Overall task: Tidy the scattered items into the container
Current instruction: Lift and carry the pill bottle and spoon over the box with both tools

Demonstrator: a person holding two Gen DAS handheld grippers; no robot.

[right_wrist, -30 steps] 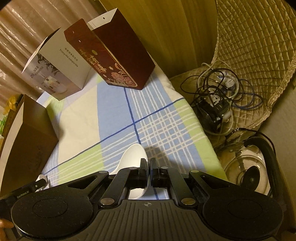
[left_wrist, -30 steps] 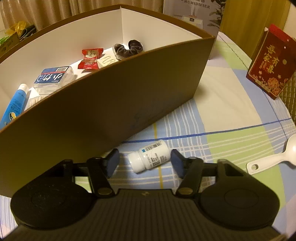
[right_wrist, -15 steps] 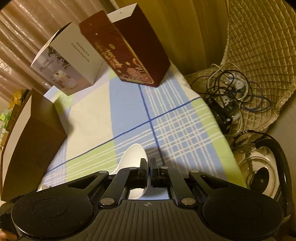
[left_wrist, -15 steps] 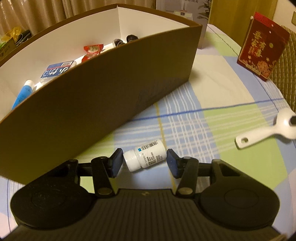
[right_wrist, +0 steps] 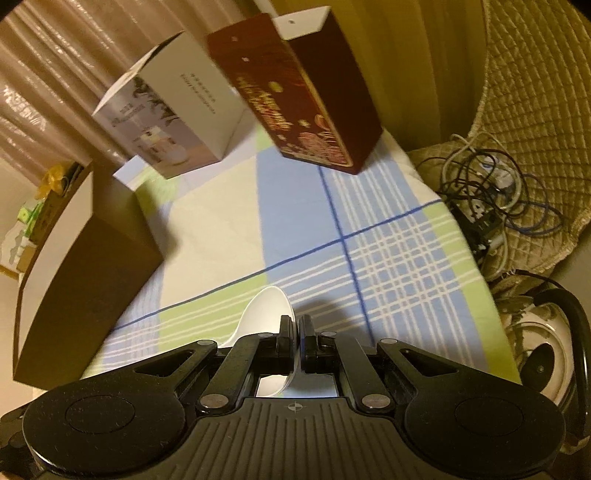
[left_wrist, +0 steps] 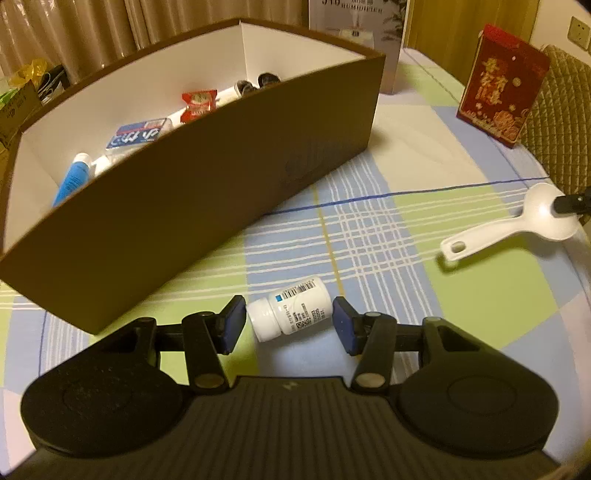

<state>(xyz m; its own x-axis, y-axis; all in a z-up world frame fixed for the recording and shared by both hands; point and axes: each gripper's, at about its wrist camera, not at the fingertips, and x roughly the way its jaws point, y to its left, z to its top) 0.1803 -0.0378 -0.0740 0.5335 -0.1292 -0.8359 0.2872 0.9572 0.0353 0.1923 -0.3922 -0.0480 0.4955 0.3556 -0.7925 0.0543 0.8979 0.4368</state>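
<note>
Left tongs point(left_wrist: 289, 323) stand part open about a white bottle point(left_wrist: 290, 311) lying on the checked surface point(left_wrist: 388, 236), pads clear of it; open cloth lies between it and the box point(left_wrist: 207, 199). Right tongs point(right_wrist: 297, 341) are closed on a white spoon point(right_wrist: 264, 314) near the surface's right edge. The box holds a blue tube point(left_wrist: 72, 179), a red packet point(left_wrist: 198, 106) and a blue-labelled pack point(left_wrist: 136, 136); the carton point(left_wrist: 356, 22) behind reads "HUMIDIFIER".

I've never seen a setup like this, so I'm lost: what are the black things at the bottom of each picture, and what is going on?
They are two hand-held grippers, each with a camera looking along its fingers. The left gripper is open around a white pill bottle that looks to be lying on the checked cloth. The right gripper is shut on a white spoon, lifted off the cloth. The brown box already holds small items, among them a blue tube and a red packet.
</note>
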